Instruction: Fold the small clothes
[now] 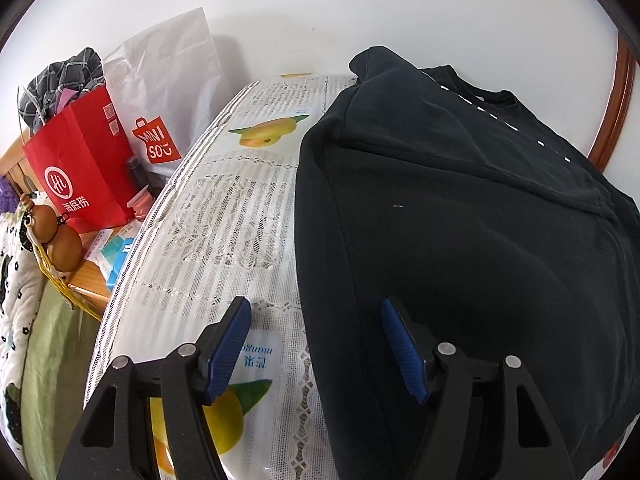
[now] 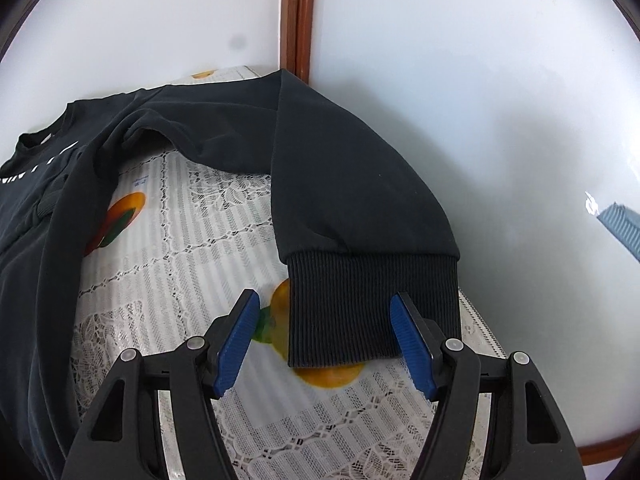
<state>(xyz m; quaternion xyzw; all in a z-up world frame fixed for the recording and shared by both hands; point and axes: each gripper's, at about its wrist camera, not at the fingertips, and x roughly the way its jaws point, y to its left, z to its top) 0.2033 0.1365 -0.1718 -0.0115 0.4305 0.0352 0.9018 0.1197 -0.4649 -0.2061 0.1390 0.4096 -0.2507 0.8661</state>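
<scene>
My left tool (image 1: 316, 344) is wide open w/ nothing in it, above the left side edge of the black sweatshirt (image 1: 460, 240). The sweatshirt lies flat on the worktop, on a lace cloth w/ fruit pictures (image 1: 224, 216). My right tool (image 2: 324, 338) is also wide open, holding nothing; the ribbed cuff (image 2: 368, 304) of the sleeve (image 2: 344, 184) lies between its blue fingers (image 2: 236, 344). The sleeve is stretched out to the right, near the white wall (image 2: 480, 100). Left of the worktop stand a red paper bag (image 1: 80, 160) & a white bag (image 1: 168, 92).
</scene>
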